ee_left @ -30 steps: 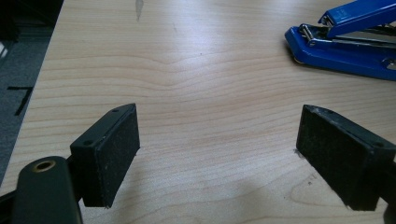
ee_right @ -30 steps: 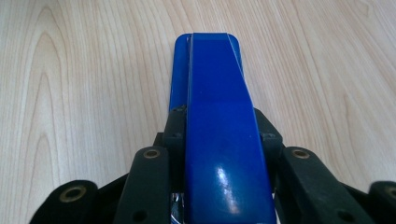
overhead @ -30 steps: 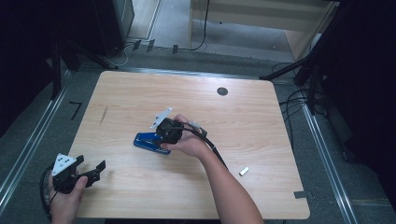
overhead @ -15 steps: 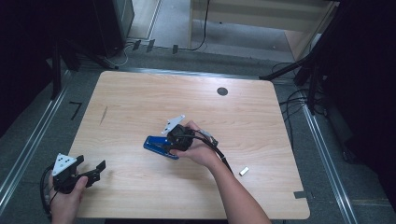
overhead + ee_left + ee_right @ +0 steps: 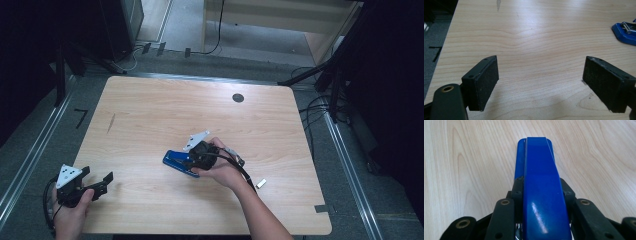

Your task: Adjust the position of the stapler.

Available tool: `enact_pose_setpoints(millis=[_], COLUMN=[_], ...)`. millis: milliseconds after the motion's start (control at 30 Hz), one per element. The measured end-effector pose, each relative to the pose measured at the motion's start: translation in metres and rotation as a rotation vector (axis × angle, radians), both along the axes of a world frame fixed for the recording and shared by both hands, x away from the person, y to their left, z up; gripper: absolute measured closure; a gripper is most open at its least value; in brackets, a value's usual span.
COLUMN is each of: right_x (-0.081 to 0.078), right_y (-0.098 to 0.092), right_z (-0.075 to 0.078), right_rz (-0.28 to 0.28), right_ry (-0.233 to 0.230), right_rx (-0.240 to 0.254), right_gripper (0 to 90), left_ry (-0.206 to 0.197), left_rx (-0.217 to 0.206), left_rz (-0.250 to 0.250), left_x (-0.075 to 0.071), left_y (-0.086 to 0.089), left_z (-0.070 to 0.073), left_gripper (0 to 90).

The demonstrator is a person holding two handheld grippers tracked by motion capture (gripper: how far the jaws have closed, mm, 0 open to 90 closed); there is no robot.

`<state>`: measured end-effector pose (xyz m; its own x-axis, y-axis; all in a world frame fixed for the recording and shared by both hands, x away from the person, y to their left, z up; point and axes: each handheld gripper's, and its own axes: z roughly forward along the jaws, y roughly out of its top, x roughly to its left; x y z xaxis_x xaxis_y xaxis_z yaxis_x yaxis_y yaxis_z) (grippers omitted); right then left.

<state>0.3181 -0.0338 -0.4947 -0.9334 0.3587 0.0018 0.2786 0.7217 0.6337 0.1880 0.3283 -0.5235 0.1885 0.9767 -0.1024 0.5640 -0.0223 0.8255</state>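
Stapler [image 5: 541, 182] gripped by the right gripper [image 5: 202, 152].
Its length runs straight out between the closed jaws; the left gripper [image 5: 541, 85], wide open and empty, sits well apart.

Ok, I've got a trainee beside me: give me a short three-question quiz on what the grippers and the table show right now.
1. True or false: the right gripper is shut on the blue stapler.
2. Multiple choice: the left gripper is A) shut on the stapler, B) open above bare tabletop, C) shut on a cable.
3. Short answer: what lies on the wooden table to the right of the person's right forearm?

Key
1. True: its jaws press the stapler's two sides.
2. B: the jaws stand wide apart, with nothing between them.
3. A small white object; too small to identify.
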Motion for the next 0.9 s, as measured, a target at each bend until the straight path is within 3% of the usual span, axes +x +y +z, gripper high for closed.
enact_pose_setpoints(millis=[733,900], right_x=[-0.027,-0.033], right_y=[-0.047,-0.055], right_z=[-0.009,-0.009], right_rz=[-0.049,-0.045], right_ry=[0.003,0.0], right_rx=[0.039,0.026], right_gripper=[66.9,66.9], left_ry=[-0.002,0.001], left_rx=[0.009,0.014], left_rz=[-0.001,-0.004], left_x=[0.0,0.0], left_y=[-0.001,-0.001], left_z=[0.0,0.0], left_gripper=[14.2,14.2])
